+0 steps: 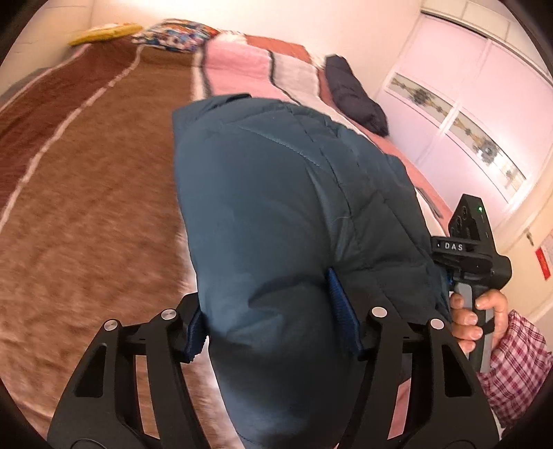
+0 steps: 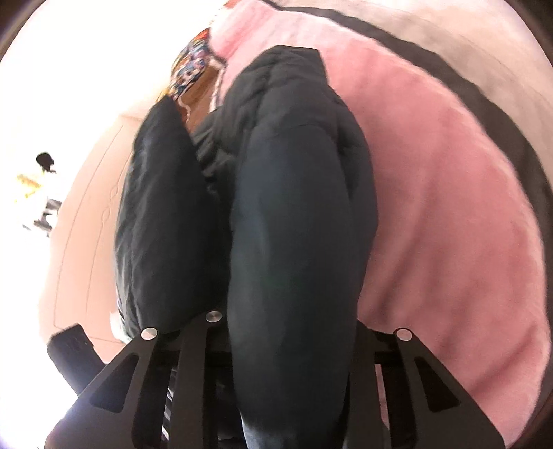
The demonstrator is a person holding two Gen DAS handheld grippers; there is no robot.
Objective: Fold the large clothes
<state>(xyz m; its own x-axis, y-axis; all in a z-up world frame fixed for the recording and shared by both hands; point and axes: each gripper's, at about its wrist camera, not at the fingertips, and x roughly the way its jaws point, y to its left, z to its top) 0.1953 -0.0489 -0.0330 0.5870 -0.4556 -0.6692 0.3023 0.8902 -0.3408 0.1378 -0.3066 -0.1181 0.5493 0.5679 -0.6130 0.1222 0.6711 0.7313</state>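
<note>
My left gripper is clamped on a thick fold of the teal padded jacket, its blue pads pressed into the fabric on either side. The jacket bulges up and away from the jaws and hangs over the bed, partly above the brown blanket and partly above the pink striped blanket. Toward the far side of the bed lie a dark folded garment, a patterned pillow and a yellow item. At the right edge, my right hand, in a checked sleeve, grips the handle of the other tool. My right gripper is likewise closed on a padded roll of the same jacket, which fills the space between its fingers; the pads themselves are hidden by fabric. Beside this roll, the pink blanket spreads to the right, blurred.
</note>
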